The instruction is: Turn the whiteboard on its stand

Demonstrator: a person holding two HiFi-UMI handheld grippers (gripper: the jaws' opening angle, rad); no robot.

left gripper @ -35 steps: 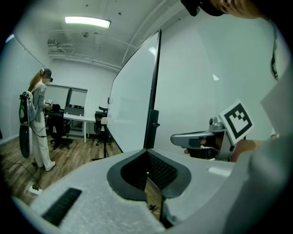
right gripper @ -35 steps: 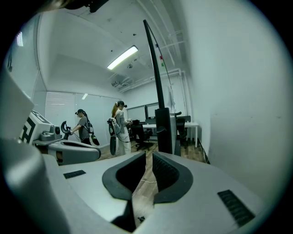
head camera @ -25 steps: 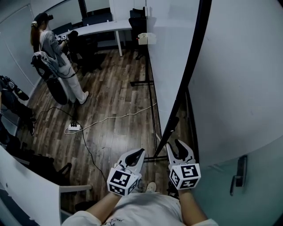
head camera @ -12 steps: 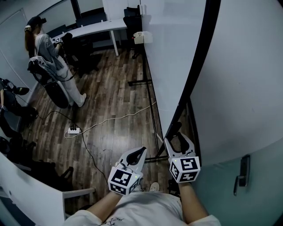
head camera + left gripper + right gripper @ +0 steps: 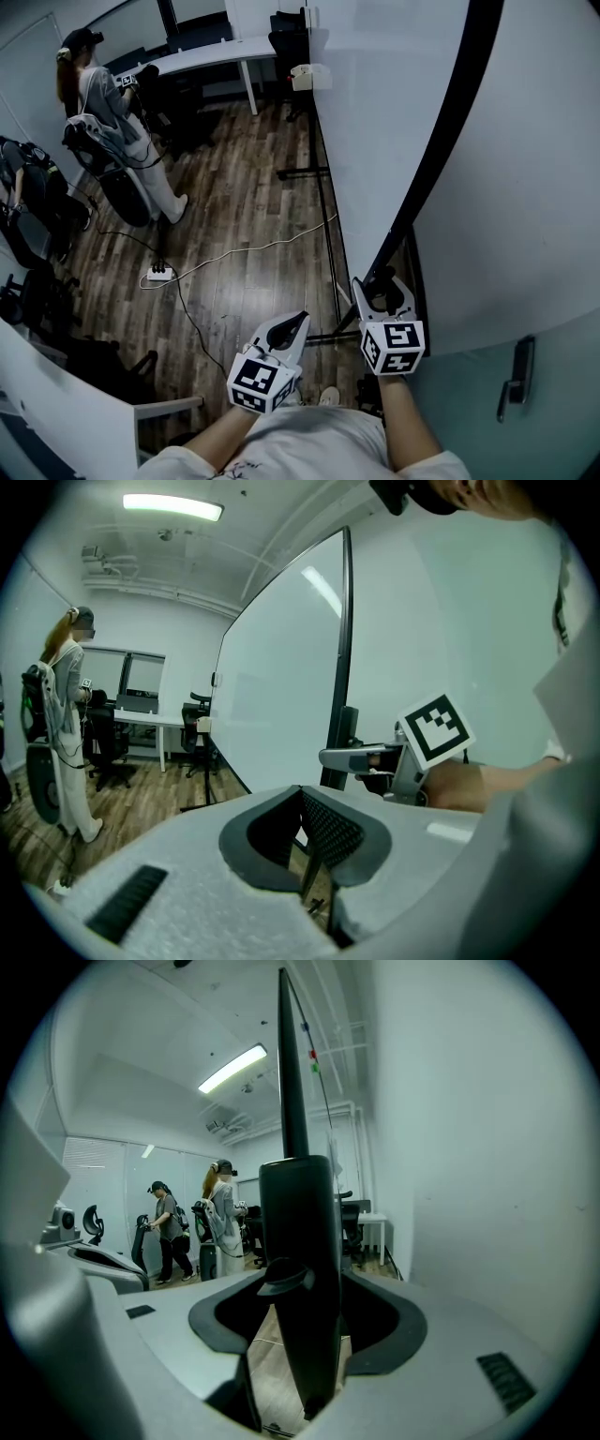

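Note:
The whiteboard (image 5: 375, 122) stands nearly edge-on to me, its black frame edge (image 5: 441, 141) running down to the stand. My right gripper (image 5: 382, 286) is open at the bottom of that edge. In the right gripper view the black frame (image 5: 300, 1269) stands between the spread jaws, with a gap on each side. My left gripper (image 5: 291, 328) hangs to the left, clear of the board, jaws shut and empty. The left gripper view shows the board's white face (image 5: 281, 686) and the right gripper (image 5: 352, 758) at the frame.
The stand's black foot (image 5: 300, 173) and rail lie on the wood floor. A white cable leads to a power strip (image 5: 157, 273). A person (image 5: 103, 103) stands at the far left near a desk (image 5: 216, 56). A wall with a door handle (image 5: 516, 375) is close on the right.
The right gripper's jaws have spread wide and moved up to straddle the black frame edge. The left gripper has hardly moved.

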